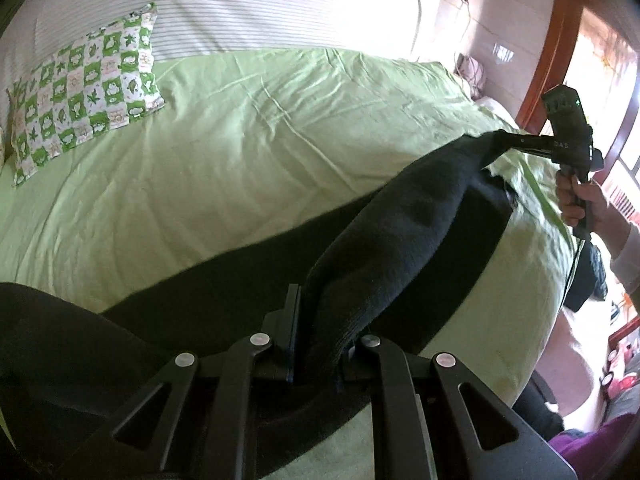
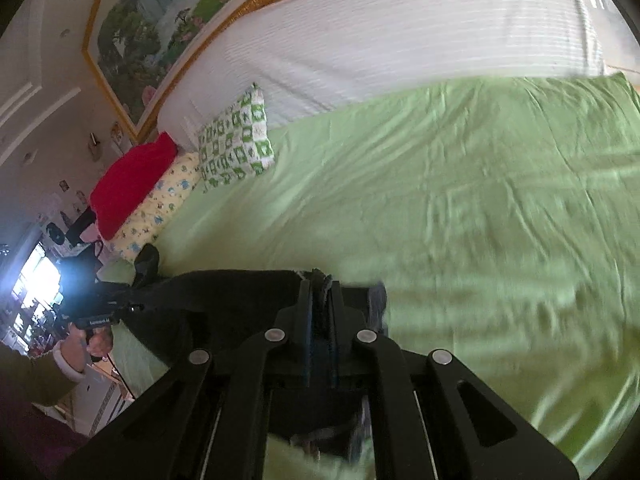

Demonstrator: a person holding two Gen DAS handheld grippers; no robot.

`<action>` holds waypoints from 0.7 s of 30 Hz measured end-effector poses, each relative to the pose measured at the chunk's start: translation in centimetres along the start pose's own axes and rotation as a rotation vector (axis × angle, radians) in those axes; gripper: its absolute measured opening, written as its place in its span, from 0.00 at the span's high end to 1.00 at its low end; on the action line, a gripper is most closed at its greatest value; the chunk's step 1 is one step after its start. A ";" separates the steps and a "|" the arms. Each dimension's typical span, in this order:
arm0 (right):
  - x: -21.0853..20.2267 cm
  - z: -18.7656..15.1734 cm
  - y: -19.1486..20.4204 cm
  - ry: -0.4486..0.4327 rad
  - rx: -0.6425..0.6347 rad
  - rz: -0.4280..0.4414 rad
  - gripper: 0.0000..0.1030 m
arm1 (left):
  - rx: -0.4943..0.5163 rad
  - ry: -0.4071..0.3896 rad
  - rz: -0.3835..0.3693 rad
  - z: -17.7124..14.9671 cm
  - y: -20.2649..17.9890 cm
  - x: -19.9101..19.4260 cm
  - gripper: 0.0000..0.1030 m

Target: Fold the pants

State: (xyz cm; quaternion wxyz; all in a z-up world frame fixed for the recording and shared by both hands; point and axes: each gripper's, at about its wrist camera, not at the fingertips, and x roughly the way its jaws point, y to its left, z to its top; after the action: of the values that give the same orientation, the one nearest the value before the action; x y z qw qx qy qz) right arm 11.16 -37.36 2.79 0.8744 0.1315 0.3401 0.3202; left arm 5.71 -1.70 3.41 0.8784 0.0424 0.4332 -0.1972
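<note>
— What does the left gripper (image 1: 316, 344) have?

— Its jaws are clamped on a bunched, ribbed edge of the black pants (image 1: 400, 220). The cloth is thick and matte, and a raised fold of it runs from there up to the right gripper (image 1: 504, 136), whose jaws pinch the other end.

— And from the right wrist camera?

— The same: jaws closed tight on a fuzzy wad of dark fabric, the rest trailing left toward the other gripper.

— Where do the pants lie?

— The lower layer is spread flat along the near edge of the bed (image 1: 224, 168), on a wrinkled, slightly shiny light-green sheet.

— Farther back?

— A green-and-white checked pillow (image 1: 84, 92) at far left, then a white ribbed cover (image 1: 248, 8).
</note>
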 end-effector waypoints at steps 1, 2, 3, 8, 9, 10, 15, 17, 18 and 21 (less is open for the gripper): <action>-0.1 -0.7 -0.2 0.009 0.014 -0.002 0.93 | 0.004 -0.001 0.000 -0.4 -0.1 0.1 0.88; -0.1 -1.3 -0.2 0.017 0.024 -0.010 0.93 | 0.006 -0.001 -0.004 -0.6 -0.2 0.2 0.88; -0.2 -2.0 -0.3 0.025 0.031 -0.018 0.93 | 0.005 0.003 -0.006 -0.9 -0.2 0.4 0.88; 0.0 -4.1 -0.3 0.047 0.052 -0.055 0.93 | 0.036 0.038 0.023 -2.1 -0.9 1.9 0.88; 0.0 -4.4 -0.3 0.049 0.052 -0.063 0.93 | 0.043 0.048 0.031 -2.4 -1.0 2.2 0.88; 0.1 -4.6 -0.3 0.052 0.055 -0.071 0.93 | 0.047 0.061 0.032 -2.8 -1.1 2.6 0.88; 0.5 -5.2 0.4 0.077 0.021 -0.163 0.87 | 0.070 0.072 0.058 -3.5 -1.9 3.0 0.70; -0.1 -5.4 0.7 0.071 0.029 -0.223 0.64 | 0.073 0.061 0.055 -3.6 -2.1 2.4 0.47; -0.7 -5.4 0.8 0.057 0.036 -0.249 0.45 | 0.075 0.047 0.054 -3.7 -2.3 1.8 0.41; -2.8 -5.4 1.9 -0.027 0.048 -0.233 0.38 | 0.065 0.015 0.059 -4.0 -2.2 0.3 0.41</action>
State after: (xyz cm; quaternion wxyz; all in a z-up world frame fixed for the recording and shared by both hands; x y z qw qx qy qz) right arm 5.03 -37.73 1.14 0.9068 0.1165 0.3488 0.2063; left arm 2.01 -2.85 0.89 0.8787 0.0852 0.4318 -0.1849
